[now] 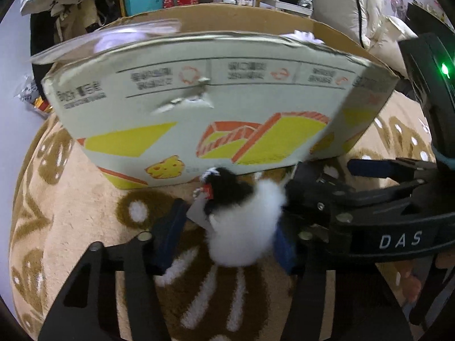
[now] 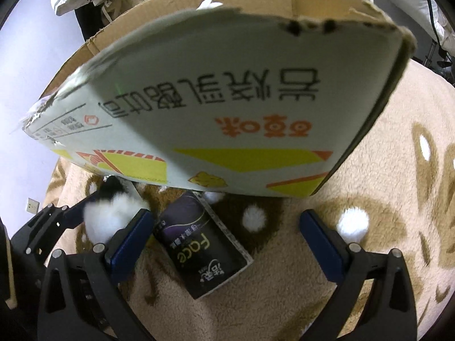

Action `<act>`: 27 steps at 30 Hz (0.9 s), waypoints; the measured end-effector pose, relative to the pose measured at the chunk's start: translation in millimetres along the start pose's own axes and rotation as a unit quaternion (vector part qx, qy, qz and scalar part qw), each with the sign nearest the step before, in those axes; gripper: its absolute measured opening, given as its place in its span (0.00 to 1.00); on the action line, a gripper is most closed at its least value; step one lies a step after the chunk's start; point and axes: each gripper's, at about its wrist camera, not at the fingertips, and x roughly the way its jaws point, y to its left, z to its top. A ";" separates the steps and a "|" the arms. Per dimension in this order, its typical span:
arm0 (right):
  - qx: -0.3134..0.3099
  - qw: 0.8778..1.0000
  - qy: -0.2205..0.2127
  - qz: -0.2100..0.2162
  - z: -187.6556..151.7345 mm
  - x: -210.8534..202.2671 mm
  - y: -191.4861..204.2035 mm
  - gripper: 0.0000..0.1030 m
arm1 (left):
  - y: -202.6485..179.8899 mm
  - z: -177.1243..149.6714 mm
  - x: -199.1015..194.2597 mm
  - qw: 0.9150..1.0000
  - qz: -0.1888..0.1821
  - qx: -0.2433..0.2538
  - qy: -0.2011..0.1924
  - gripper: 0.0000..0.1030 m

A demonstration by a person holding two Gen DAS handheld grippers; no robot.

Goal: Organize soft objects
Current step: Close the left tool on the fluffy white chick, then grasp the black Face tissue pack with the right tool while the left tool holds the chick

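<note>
**Two soft things outside the box, one in the tongs**

Two items lie on the rug point(image 2: 369, 270) beside the cardboard box point(image 1: 199, 99). The left gripper point(image 1: 227, 236) is clamped on the black-and-white plush toy point(image 1: 241, 221), low at the box's foot. The right gripper point(image 2: 224, 244) stands apart around the dark tissue pack point(image 2: 199, 244), not gripping it. Something white shows over the box rim, so boxing seems begun; both items remain.
</note>
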 end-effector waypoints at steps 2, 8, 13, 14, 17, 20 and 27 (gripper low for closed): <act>-0.003 1.000 0.001 -0.002 -0.3 1.1 2.2 1.00 | 6.8 0.7 0.5 1.000 0.001 -0.007 0.007 0.45; -0.010 1.000 0.001 -0.009 -1.5 4.0 10.4 1.00 | 10.2 -2.8 3.7 0.999 0.028 0.005 0.024 0.35; -0.018 1.000 0.005 -0.013 -6.0 6.1 22.4 1.00 | 13.4 -4.3 5.1 0.999 0.024 -0.008 0.031 0.35; -0.020 1.000 0.006 -0.015 -7.3 5.8 23.5 1.00 | 16.0 -4.4 5.0 0.999 0.026 -0.008 0.033 0.35; -0.020 1.000 0.014 -0.019 -16.8 4.4 24.2 1.00 | 18.2 -6.7 3.8 0.999 0.036 0.003 0.035 0.36; -0.026 0.999 0.016 -0.026 -16.3 6.9 21.3 1.00 | 10.3 -11.4 0.1 0.998 0.051 0.015 0.040 0.35; -0.036 0.999 0.017 -0.031 -25.6 3.6 23.1 0.95 | 23.9 -17.3 -12.5 0.997 0.056 -0.011 0.044 0.32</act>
